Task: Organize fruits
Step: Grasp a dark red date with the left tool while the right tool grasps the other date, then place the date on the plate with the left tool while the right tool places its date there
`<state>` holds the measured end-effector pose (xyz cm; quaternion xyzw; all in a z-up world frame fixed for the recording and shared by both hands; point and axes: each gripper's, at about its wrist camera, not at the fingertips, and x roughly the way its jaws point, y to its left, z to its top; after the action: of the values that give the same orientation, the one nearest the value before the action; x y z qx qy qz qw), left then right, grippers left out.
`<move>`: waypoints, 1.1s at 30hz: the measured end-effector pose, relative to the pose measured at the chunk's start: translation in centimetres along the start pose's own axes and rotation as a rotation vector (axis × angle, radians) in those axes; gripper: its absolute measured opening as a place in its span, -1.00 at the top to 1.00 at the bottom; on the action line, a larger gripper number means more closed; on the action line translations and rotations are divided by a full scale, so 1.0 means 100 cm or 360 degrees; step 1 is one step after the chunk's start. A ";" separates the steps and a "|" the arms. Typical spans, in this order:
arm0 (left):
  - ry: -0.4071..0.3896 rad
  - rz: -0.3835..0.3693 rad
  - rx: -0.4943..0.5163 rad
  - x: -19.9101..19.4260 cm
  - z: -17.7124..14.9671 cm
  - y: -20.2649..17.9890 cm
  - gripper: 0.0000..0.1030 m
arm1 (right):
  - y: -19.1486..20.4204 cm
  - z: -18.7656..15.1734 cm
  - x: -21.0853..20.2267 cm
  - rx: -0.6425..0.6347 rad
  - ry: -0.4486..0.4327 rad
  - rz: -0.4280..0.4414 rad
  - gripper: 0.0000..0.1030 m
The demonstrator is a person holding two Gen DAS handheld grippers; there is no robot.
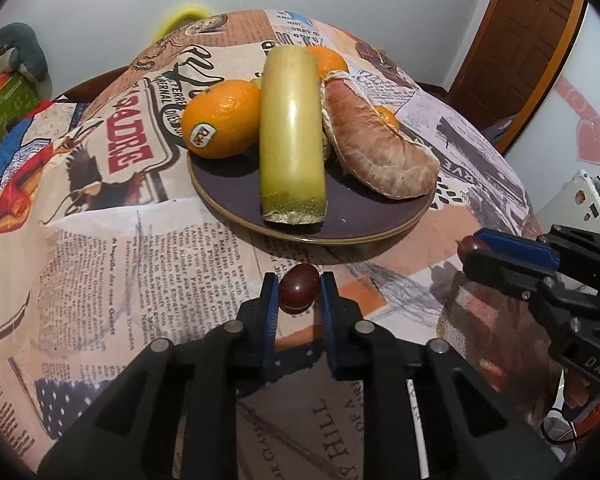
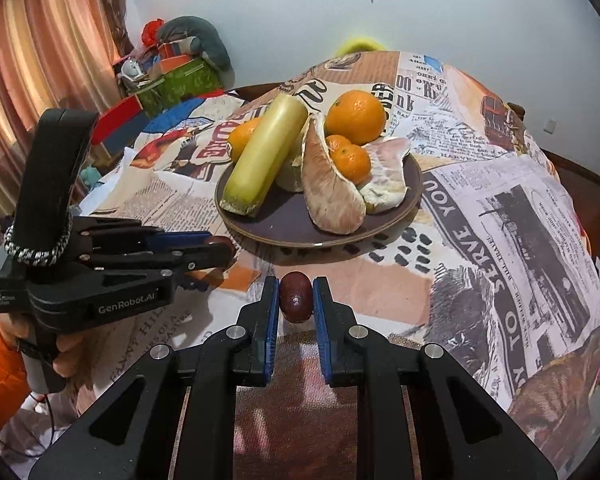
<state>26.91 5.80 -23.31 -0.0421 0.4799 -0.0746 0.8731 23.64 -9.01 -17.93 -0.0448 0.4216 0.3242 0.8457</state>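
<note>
A dark round plate [image 1: 364, 216] [image 2: 284, 220] on the newspaper-print tablecloth holds oranges [image 1: 222, 120] [image 2: 356, 116], a pale green cane piece [image 1: 292, 136] [image 2: 266, 156] and peeled pomelo segments [image 1: 376, 148] [image 2: 332, 192]. My left gripper [image 1: 299, 292] is shut on a small dark red fruit [image 1: 299, 289], just short of the plate's near rim. It also shows in the right wrist view [image 2: 220, 248]. My right gripper [image 2: 296, 298] is shut on another dark red fruit [image 2: 296, 296], near the plate's front edge. It shows in the left wrist view [image 1: 474, 248].
The round table's cloth [image 1: 100, 240] [image 2: 500, 220] drops off at the edges. Cluttered boxes and a grey cushion [image 2: 180, 64] stand at the back left by a curtain. A wooden door [image 1: 528, 32] is at the back right. A white object [image 1: 576, 200] lies right of the table.
</note>
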 end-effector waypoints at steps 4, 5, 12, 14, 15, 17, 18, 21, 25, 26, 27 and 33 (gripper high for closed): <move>-0.0054 0.0008 -0.0024 -0.015 0.002 0.007 0.61 | 0.001 0.006 -0.001 -0.0010 -0.0020 0.0001 0.70; -0.0071 0.0011 -0.0027 -0.019 0.003 0.008 0.61 | 0.001 0.007 -0.001 -0.0010 -0.0025 0.0002 0.70; -0.0179 0.0051 -0.0061 -0.038 0.017 0.020 0.61 | 0.003 0.023 0.004 -0.0028 -0.0059 0.0017 0.70; -0.0200 0.0060 -0.0068 -0.040 0.022 0.023 0.61 | 0.005 0.028 0.006 -0.0040 -0.0068 0.0023 0.70; -0.0209 0.0065 -0.0070 -0.040 0.024 0.024 0.61 | 0.006 0.031 0.007 -0.0046 -0.0072 0.0025 0.70; -0.0222 0.0070 -0.0073 -0.040 0.029 0.026 0.61 | 0.007 0.035 0.011 -0.0060 -0.0077 0.0031 0.70; -0.0226 0.0070 -0.0074 -0.039 0.031 0.027 0.61 | 0.008 0.038 0.013 -0.0066 -0.0079 0.0033 0.70; -0.0231 0.0067 -0.0079 -0.033 0.037 0.028 0.61 | 0.010 0.043 0.019 -0.0081 -0.0076 0.0041 0.70; -0.0223 0.0069 -0.0079 -0.024 0.042 0.029 0.61 | 0.012 0.048 0.029 -0.0111 -0.0059 0.0047 0.70; -0.0220 0.0071 -0.0079 -0.022 0.043 0.030 0.61 | 0.012 0.048 0.030 -0.0116 -0.0055 0.0049 0.70; -0.0219 0.0071 -0.0082 -0.019 0.044 0.030 0.61 | 0.013 0.048 0.032 -0.0122 -0.0050 0.0051 0.70; -0.0209 0.0063 -0.0124 -0.009 0.048 0.036 0.61 | 0.012 0.050 0.040 -0.0138 -0.0038 0.0052 0.70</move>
<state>30.79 9.50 -20.51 -0.0712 0.4250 -0.0355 0.9017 28.09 -4.30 -17.46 -0.0707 0.3977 0.3564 0.8425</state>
